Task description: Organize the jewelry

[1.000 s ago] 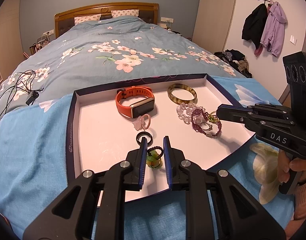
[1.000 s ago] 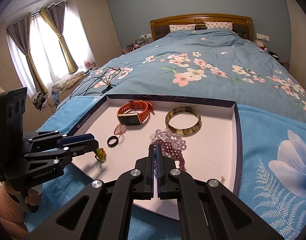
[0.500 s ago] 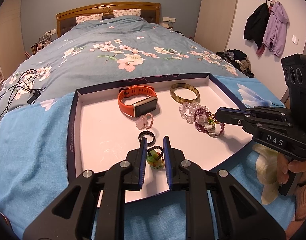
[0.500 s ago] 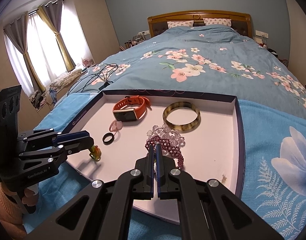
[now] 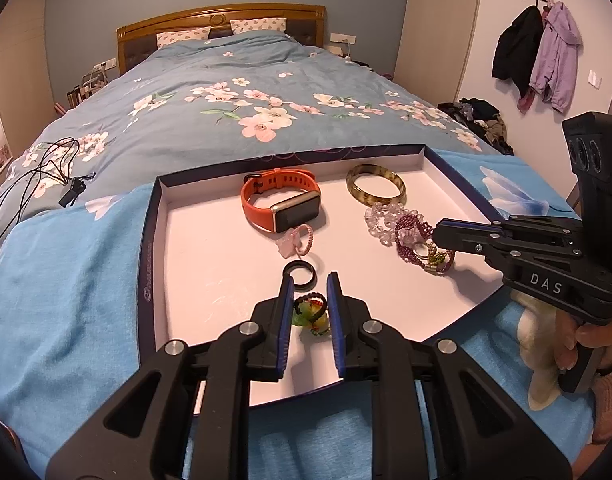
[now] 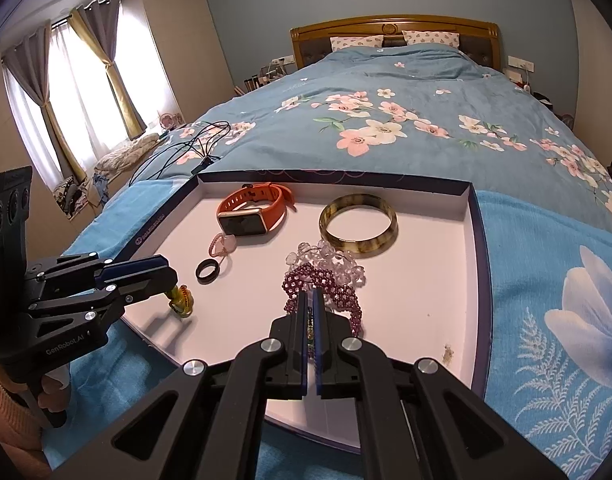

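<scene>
A shallow white tray (image 5: 146,264) with a dark rim lies on the bed. My left gripper (image 5: 310,278) is shut on a green and yellow bead ring (image 5: 310,314) at the tray's near edge. My right gripper (image 6: 310,294) pinches a strand of the purple bead bracelet (image 6: 326,284), and its jaws are just starting to open. A clear bead bracelet (image 6: 334,260) touches the purple one. Farther back lie an orange watch (image 5: 282,204), a brown bangle (image 5: 376,188), a pink ring (image 5: 298,240) and a black ring (image 5: 300,274).
The tray sits on a light blue blanket (image 5: 66,300) over a flowered duvet (image 5: 246,100). Black cables (image 5: 34,168) lie on the bed at the left. Coats (image 5: 538,48) hang on the right wall, and a hand (image 5: 586,340) grips the right gripper's handle.
Almost nothing has changed. The right gripper has shifted slightly over the purple bracelet, the left gripper still holds the bead ring, and the other pieces lie where they were.
</scene>
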Demonstrator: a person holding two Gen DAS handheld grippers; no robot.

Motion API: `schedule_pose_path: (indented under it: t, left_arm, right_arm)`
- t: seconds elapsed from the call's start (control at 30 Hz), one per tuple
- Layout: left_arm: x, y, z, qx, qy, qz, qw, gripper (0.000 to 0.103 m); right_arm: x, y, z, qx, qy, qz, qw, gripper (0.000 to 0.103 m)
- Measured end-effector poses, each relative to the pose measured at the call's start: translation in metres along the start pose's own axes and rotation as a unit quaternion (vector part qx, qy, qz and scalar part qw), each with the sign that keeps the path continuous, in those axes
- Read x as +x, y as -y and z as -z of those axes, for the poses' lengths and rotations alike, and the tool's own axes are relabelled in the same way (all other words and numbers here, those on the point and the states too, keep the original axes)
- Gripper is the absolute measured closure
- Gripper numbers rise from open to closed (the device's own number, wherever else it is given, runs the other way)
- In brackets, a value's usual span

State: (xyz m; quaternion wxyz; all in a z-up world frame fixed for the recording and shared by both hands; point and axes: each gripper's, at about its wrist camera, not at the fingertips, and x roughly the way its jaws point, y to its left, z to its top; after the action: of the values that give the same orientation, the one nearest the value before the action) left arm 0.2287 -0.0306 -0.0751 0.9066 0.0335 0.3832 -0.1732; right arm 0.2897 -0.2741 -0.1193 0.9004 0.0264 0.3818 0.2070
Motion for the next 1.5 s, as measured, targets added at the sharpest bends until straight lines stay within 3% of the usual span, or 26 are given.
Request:
schedule_pose_path:
  t: [0.2, 0.53, 0.6, 0.67, 0.77, 0.87, 0.97, 1.03, 1.1, 1.3, 1.5]
  left_arm:
    - [-0.001, 0.001, 0.0, 0.0, 0.004, -0.006, 1.0, 0.085]
    - [-0.018, 0.004, 0.002, 0.001, 0.026, -0.016, 0.9995, 0.06]
    - [-0.023, 0.003, 0.002, -0.002, 0.03, -0.015, 0.9994, 0.051]
    - [-0.031, 0.003, 0.004, -0.005, 0.038, -0.014, 0.9992, 0.049]
    - [-0.044, 0.002, 0.008, -0.008, 0.054, -0.023, 0.9983, 0.034]
    - [-0.058, 0.002, 0.013, -0.011, 0.07, -0.03, 0.997, 0.025]
    - [-0.076, 0.002, 0.021, -0.017, 0.104, -0.054, 0.993, 0.005]
    - [-0.089, 0.004, 0.027, -0.02, 0.123, -0.063, 0.9902, 0.005]
    - [-0.1, 0.005, 0.033, -0.02, 0.136, -0.073, 0.9878, 0.005]
    - [-0.134, 0.021, 0.054, -0.005, 0.191, -0.102, 0.9762, 0.005]
    - [-0.163, 0.036, 0.072, -0.001, 0.249, -0.12, 0.9611, 0.005]
  right_arm:
    - [-0.002, 0.002, 0.002, 0.003, 0.001, 0.003, 1.0, 0.098]
    - [-0.018, -0.001, 0.004, 0.0, 0.019, 0.008, 1.0, 0.084]
    - [-0.024, -0.003, 0.005, 0.0, 0.026, 0.007, 1.0, 0.076]
    - [-0.029, -0.004, 0.006, -0.001, 0.032, 0.009, 0.999, 0.071]
    - [-0.039, -0.008, 0.009, -0.007, 0.043, 0.012, 0.999, 0.066]
    - [-0.049, -0.014, 0.014, -0.014, 0.059, 0.021, 0.998, 0.051]
    - [-0.063, -0.019, 0.019, -0.015, 0.079, 0.029, 0.996, 0.029]
    - [-0.078, -0.025, 0.026, -0.02, 0.108, 0.041, 0.993, 0.015]
    - [-0.09, -0.032, 0.033, -0.028, 0.134, 0.053, 0.989, 0.008]
    - [-0.115, -0.051, 0.053, -0.06, 0.197, 0.088, 0.975, 0.007]
    - [-0.125, -0.057, 0.07, -0.06, 0.222, 0.101, 0.968, 0.007]
